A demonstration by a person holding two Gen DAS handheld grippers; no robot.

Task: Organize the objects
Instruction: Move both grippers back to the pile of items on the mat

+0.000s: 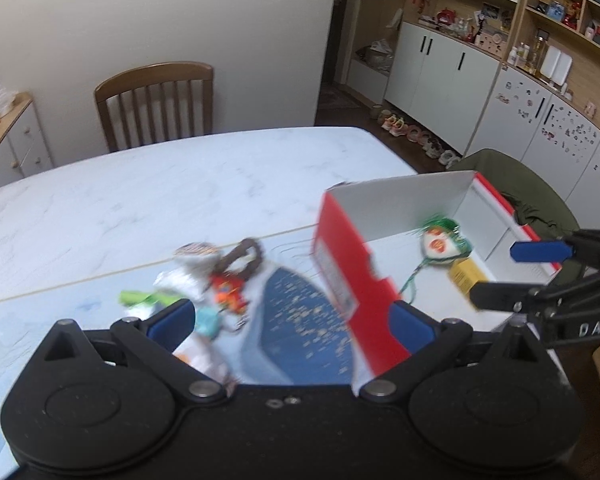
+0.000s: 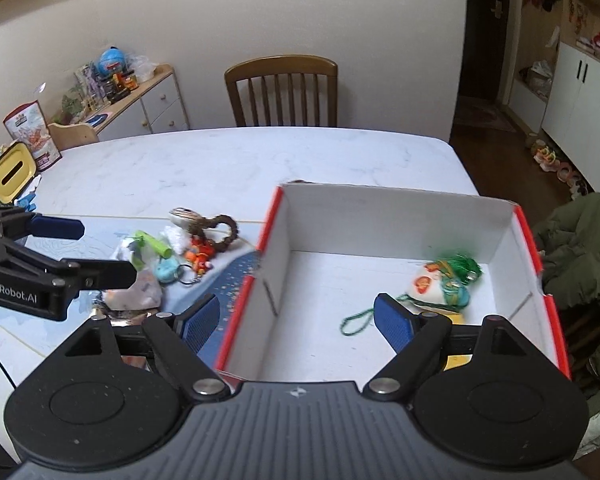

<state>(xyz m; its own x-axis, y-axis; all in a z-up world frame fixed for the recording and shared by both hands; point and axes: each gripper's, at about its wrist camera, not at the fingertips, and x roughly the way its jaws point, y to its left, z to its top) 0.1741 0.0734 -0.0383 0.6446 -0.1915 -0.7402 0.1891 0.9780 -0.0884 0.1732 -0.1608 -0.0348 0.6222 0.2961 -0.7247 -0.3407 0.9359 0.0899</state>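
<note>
Red-edged box [image 2: 400, 232] near table [image 2: 220, 160] rt edge; far half bare. Both grippers, left [image 1: 290, 320] & right [image 2: 296, 320], spread, holding nothing.

left gripper [image 1: 290, 322] jaws apart, right gripper [image 2: 296, 320] jaws apart

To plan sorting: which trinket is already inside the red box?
The green-tasselled white charm, lying on the box floor; the other trinkets remain outside on the table.

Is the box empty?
No, the box holds a white-and-green ornament with a green cord, plus a yellow item.
</note>
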